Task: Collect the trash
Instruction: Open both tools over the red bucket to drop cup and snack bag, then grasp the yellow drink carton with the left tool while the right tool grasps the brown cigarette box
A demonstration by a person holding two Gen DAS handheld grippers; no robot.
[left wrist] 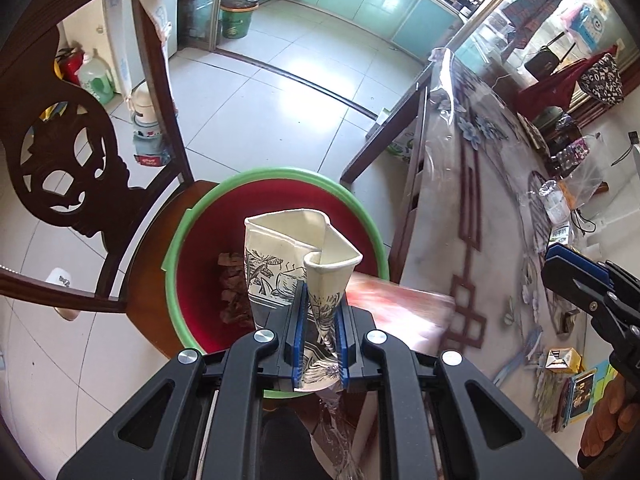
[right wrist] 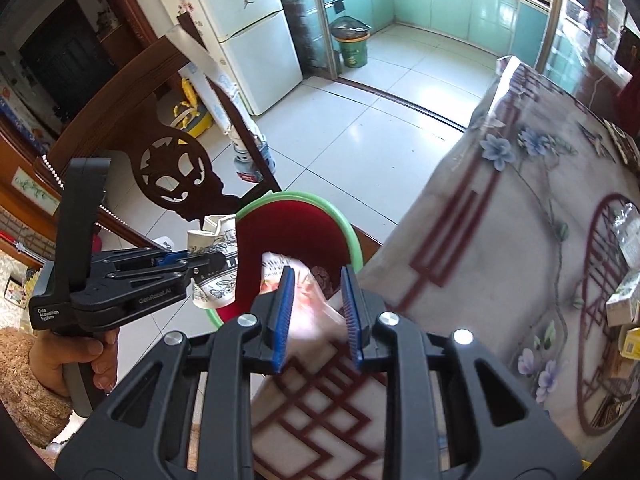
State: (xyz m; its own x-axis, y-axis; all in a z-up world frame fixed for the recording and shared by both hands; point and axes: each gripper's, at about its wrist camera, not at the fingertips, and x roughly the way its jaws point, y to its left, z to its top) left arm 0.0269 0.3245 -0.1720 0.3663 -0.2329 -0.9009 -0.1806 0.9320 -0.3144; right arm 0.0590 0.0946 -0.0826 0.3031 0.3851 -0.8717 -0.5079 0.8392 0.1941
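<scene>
Above red bucket (left wrist: 200, 272), left gripper (left wrist: 320, 332) clamps crushed paper cup (left wrist: 296, 256); right-wrist view alone shows right gripper (right wrist: 317, 316) wide, pink wrapper (right wrist: 308, 300) between fingers, untouched.

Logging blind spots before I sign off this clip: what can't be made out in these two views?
- Bottom of the red bin: left wrist view, hidden by the crushed paper cup clamped in the left gripper.
- Pink wrapper: right wrist view, motion-blurred between the open right gripper fingers; contact unclear.
- Table clutter: too small and distorted at the frame edge.

A carved wooden chair (left wrist: 60, 168) stands beside the floral-clothed table (right wrist: 500, 240).
</scene>
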